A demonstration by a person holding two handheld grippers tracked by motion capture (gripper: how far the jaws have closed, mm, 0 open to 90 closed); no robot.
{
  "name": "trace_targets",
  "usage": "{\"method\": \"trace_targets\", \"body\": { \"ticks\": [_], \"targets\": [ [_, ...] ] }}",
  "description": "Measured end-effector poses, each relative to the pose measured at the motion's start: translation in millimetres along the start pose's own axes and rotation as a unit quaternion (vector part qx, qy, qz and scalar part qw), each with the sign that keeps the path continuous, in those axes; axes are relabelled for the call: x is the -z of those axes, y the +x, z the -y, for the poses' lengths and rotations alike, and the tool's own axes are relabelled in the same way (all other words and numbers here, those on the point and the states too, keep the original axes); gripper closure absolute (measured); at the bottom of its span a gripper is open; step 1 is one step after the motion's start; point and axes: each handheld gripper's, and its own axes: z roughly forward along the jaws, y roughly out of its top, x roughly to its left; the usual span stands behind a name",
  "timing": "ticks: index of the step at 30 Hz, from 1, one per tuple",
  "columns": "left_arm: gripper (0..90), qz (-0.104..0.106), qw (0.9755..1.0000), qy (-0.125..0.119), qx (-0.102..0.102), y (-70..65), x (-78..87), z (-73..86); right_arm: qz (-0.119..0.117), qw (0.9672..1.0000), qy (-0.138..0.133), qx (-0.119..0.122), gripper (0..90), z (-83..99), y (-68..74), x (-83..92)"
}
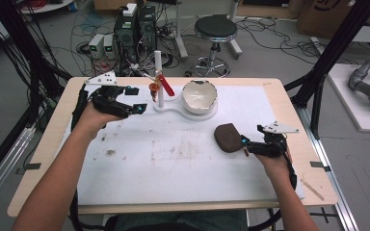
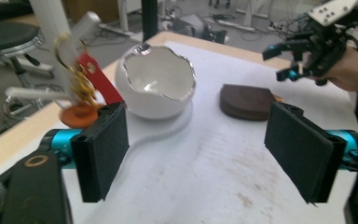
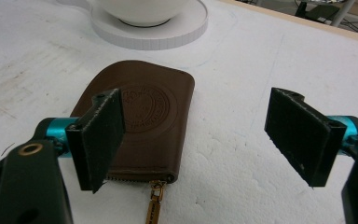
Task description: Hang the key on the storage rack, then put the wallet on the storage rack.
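Note:
A brown leather key pouch (image 1: 228, 137) lies flat on the white board, right of centre. Its embossed round stamp and brass zipper pull (image 3: 154, 205) face my right gripper (image 3: 200, 135). That gripper (image 1: 244, 146) is open just right of the pouch, its left jaw over the pouch's near edge and its right jaw over bare board. My left gripper (image 1: 137, 99) is open and holds nothing, raised at the back left beside a white post (image 1: 158, 72). A bunch of keys with a red tag (image 2: 93, 77) and an orange ring (image 2: 77, 115) hangs from the post.
A white eggshell-shaped bowl (image 1: 199, 95) sits on the white base (image 1: 173, 108) that also carries the post. The white board (image 1: 173, 163) shows brown stains in its middle. Beyond the table stand a stool (image 1: 215, 30), computer boxes and cables on the floor.

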Motion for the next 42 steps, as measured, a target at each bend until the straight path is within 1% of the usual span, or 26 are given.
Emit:
{"method": "trace_targets", "body": {
  "ticks": [2, 4, 9, 15, 18, 21, 25, 27, 29, 34, 38, 42],
  "targets": [
    [20.6, 0.002, 1.0, 0.009, 0.0, -3.0, 0.1, 6.7, 0.001, 1.0, 0.001, -0.001, 20.2, 0.2, 0.2, -0.1],
    [20.2, 0.007, 0.9999, 0.009, -0.001, -5.6, 0.3, 13.6, 0.001, 1.0, 0.0, 0.0, 20.2, 0.3, 0.3, -0.1],
    [19.8, 0.008, 0.9999, 0.01, 0.004, -11.7, 1.3, 31.3, 0.0, 1.0, 0.001, -0.001, 20.2, 0.6, 0.8, 0.7],
    [19.7, 0.004, 0.9999, 0.007, 0.014, -17.5, 5.1, 51.8, 0.001, 1.0, 0.002, 0.0, 20.2, 1.0, 0.7, 0.6],
    [19.7, -0.001, 0.9998, 0.015, 0.011, -18.9, 8.5, 54.8, 0.0, 1.0, 0.001, -0.001, 20.2, 1.0, 1.5, 1.2],
    [19.7, -0.009, 0.9999, 0.007, 0.009, -18.4, 15.5, 55.8, 0.001, 1.0, 0.0, 0.002, 20.2, 1.1, 1.8, 2.2],
    [19.8, -0.022, 0.9997, 0.005, 0.012, -16.6, 22.6, 60.1, 0.003, 1.0, 0.0, 0.003, 20.2, 1.7, 2.8, 3.5],
    [19.7, -0.025, 0.9996, 0.008, 0.01, -15.6, 24.4, 63.8, 0.002, 1.0, 0.001, 0.003, 20.2, 1.7, 3.7, 4.2],
    [19.8, -0.026, 0.9995, 0.013, 0.014, -14.1, 25.1, 67.8, 0.002, 1.0, 0.0, 0.003, 20.2, 1.7, 4.0, 4.7],
    [19.7, -0.028, 0.9993, 0.019, 0.016, -14.1, 24.3, 75.3, 0.001, 1.0, 0.001, 0.0, 20.2, 2.1, 5.6, 5.5],
    [19.8, -0.028, 0.9992, 0.023, 0.015, -14.1, 23.9, 79.0, -0.001, 1.0, 0.002, 0.0, 20.2, 3.9, 7.0, 6.7],
    [19.7, -0.029, 0.9991, 0.025, 0.017, -13.4, 22.9, 81.4, -0.007, 0.9999, 0.009, -0.002, 20.2, 7.6, 7.3, 8.0]
  ]
}}
